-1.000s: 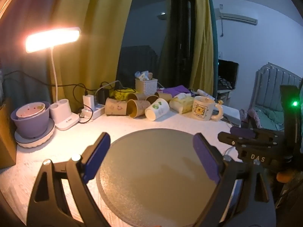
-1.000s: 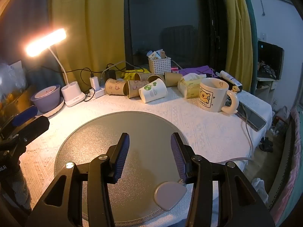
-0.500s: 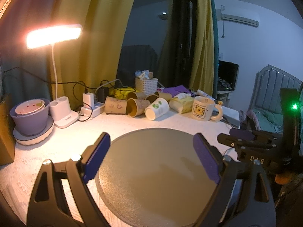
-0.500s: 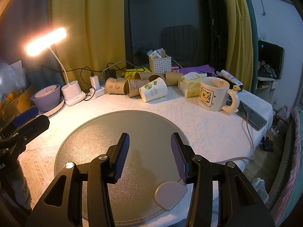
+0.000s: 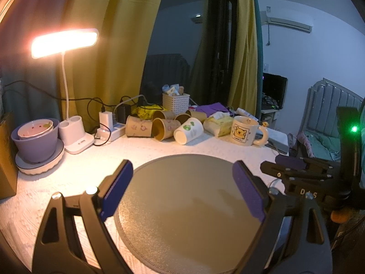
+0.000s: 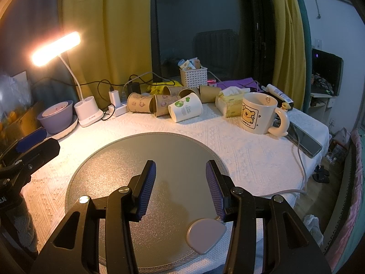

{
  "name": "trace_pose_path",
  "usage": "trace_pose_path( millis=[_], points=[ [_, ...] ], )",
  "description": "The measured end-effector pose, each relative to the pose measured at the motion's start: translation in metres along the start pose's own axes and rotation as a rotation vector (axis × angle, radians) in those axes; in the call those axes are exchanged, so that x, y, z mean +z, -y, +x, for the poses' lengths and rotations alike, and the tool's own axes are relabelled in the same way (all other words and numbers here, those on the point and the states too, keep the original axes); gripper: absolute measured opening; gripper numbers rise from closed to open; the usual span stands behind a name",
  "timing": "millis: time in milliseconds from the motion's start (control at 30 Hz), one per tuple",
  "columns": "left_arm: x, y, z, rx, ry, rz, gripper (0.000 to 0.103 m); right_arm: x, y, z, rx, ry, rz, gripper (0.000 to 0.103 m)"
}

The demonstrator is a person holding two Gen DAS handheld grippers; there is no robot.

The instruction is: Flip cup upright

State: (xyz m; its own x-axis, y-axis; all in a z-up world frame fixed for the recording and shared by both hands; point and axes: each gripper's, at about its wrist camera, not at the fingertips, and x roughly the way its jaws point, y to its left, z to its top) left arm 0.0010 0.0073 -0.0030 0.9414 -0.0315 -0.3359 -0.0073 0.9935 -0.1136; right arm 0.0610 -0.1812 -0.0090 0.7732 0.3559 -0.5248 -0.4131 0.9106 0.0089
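Observation:
A white paper cup with a green print [image 5: 188,130] [image 6: 185,110] lies on its side at the back of the table, among several brown paper cups [image 5: 139,126] [image 6: 139,102] also on their sides. My left gripper [image 5: 182,171] is open and empty above the round grey mat [image 5: 187,205]. My right gripper [image 6: 181,171] is open and empty over the same mat [image 6: 148,159]. Both are well short of the cups. The right gripper's body shows at the right of the left wrist view [image 5: 308,178].
A bear mug [image 6: 260,113] stands upright at the right, beside a tissue pack [image 6: 229,100] and a phone [image 6: 305,139]. A lit desk lamp [image 6: 87,111], a purple bowl on a plate [image 6: 57,118], a power strip and a white basket [image 6: 193,76] line the back.
Both grippers have held almost still; the left wrist view has shifted very slightly. Nothing was taken or let go.

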Motion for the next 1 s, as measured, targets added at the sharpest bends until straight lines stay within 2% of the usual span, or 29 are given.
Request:
trace_pose_path(
  millis=[1000],
  points=[
    [-0.0014,0.0014,0.0016,-0.003,-0.005,0.000,0.090,0.0009,-0.0004,0.0004,-0.002,0.000,-0.001,0.048]
  ],
)
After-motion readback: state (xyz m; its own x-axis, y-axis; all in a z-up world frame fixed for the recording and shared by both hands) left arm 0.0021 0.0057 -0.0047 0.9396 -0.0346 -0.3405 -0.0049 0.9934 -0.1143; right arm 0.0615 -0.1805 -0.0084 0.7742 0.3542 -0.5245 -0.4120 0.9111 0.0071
